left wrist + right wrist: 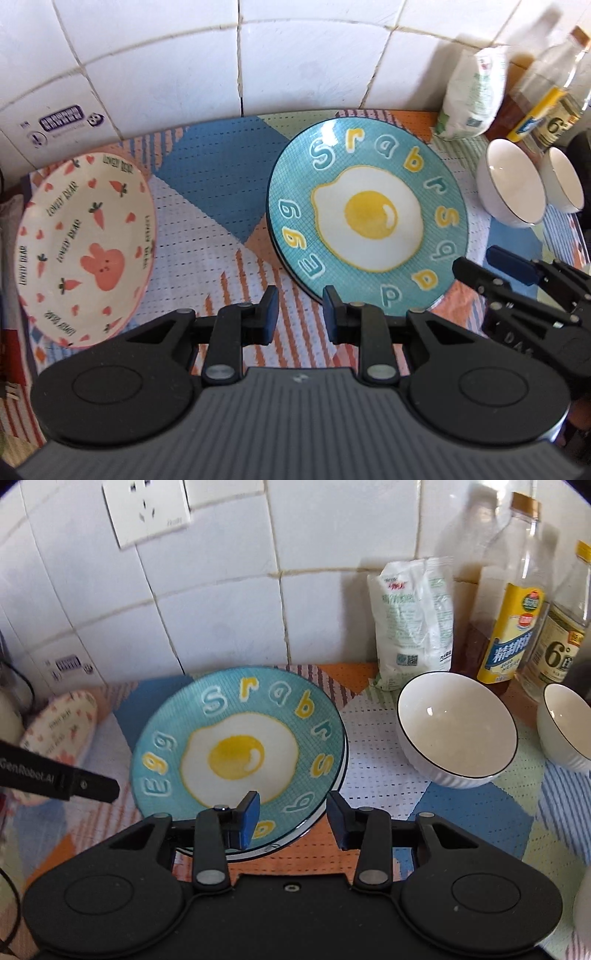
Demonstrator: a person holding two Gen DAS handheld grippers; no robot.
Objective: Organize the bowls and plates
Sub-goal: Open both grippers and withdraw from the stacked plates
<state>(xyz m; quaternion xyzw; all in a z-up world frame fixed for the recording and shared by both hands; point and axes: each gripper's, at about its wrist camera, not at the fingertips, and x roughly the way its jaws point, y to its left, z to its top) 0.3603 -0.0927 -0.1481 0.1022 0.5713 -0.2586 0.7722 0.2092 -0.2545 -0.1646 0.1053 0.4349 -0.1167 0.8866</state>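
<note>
Both claws hang open and empty: left gripper, right gripper over the egg plate's near rim. Carrot plate left; two white bowls right; bottles behind.

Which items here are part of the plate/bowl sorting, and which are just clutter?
Job items:
- egg plate, on top of another plate
- bunny plate
- near white bowl
- far white bowl

Lying about:
- white bag
- yellow-label bottle
- second bottle
- patterned mat
- wall socket
</note>
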